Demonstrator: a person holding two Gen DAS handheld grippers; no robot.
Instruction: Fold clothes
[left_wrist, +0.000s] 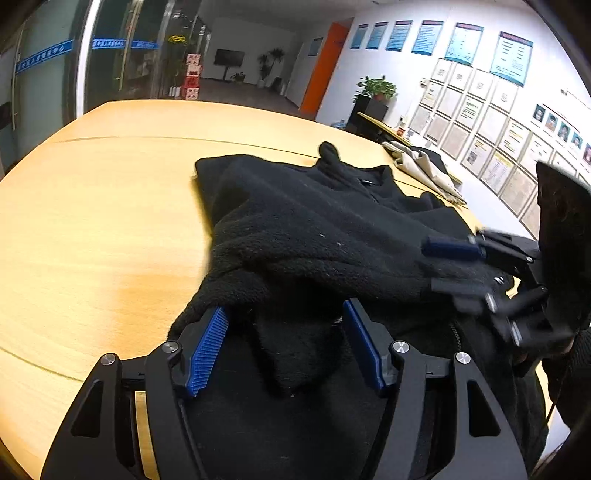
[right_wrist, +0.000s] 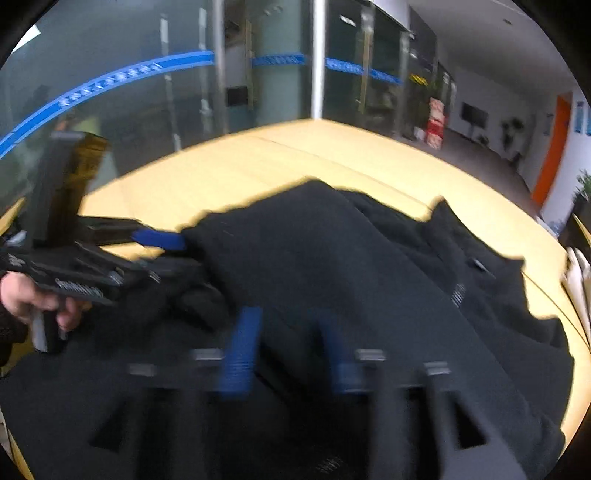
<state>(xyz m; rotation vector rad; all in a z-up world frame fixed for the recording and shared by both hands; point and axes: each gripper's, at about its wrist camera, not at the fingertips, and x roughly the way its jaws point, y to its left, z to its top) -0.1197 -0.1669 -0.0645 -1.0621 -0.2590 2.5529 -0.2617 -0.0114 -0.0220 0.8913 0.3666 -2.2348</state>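
Lying bunched mid-frame on wooden surface (left_wrist: 92, 229): black fleece jacket (left_wrist: 314, 229). Soft, thick, light, non-slip; sags unless pinched at hem or seam. Left tongs (left_wrist: 284, 343) wide open, fabric between, ungripped. Right tongs (right_wrist: 291, 354) blurred, apparently parted over fleece; hold unclear.

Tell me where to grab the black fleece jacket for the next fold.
Take the black fleece jacket by its bunched near edge, coming in low from the person's side. That fold already lies between the left gripper pads, open around it; the collar end lies farther off on the wooden table.
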